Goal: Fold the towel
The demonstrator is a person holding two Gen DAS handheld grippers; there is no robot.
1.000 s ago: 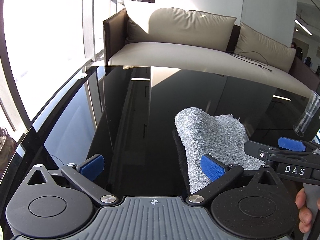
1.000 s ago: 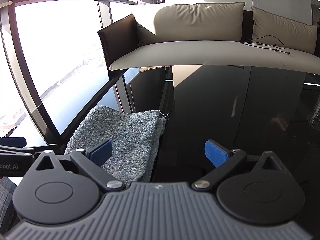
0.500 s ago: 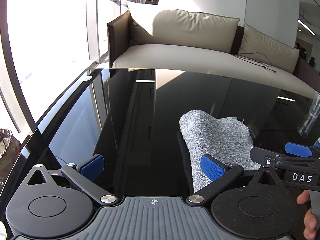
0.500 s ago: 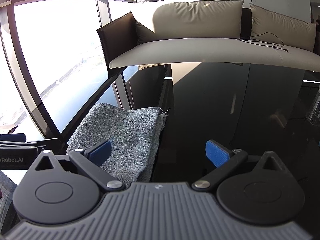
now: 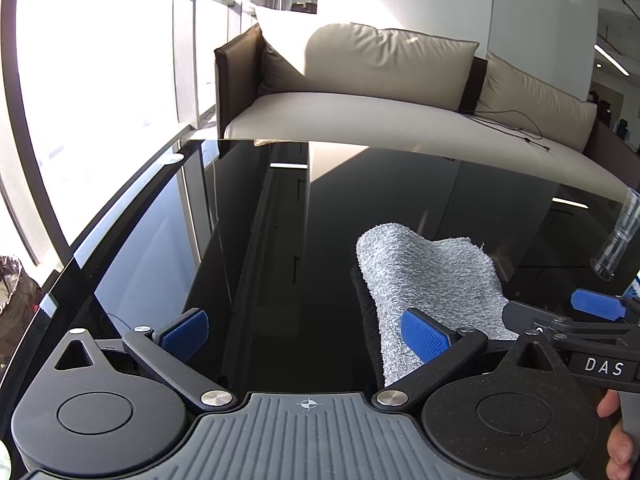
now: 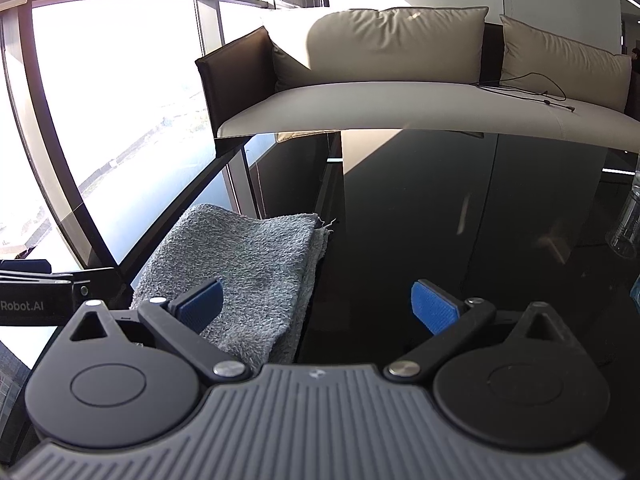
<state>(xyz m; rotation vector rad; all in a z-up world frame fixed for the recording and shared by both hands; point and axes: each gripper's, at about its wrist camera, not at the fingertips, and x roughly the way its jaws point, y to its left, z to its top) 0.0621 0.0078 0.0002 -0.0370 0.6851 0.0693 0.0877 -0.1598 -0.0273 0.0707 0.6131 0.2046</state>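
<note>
A grey terry towel point(image 5: 432, 280) lies folded in several layers on the glossy black table point(image 5: 260, 240). In the left wrist view it lies behind my right finger. My left gripper point(image 5: 306, 334) is open and empty, above the table to the left of the towel. In the right wrist view the towel point(image 6: 256, 268) lies behind my left finger. My right gripper point(image 6: 318, 306) is open and empty, to the right of the towel. The right gripper's fingertip also shows at the right edge of the left wrist view point(image 5: 598, 305).
A clear plastic bottle point(image 5: 618, 236) stands at the table's right side, also in the right wrist view point(image 6: 628, 220). A beige sofa point(image 5: 380, 92) with a cable on it stands beyond the table's far edge. Large windows are on the left.
Both grippers have drawn back slightly from the towel and stay open. The towel lies still.
</note>
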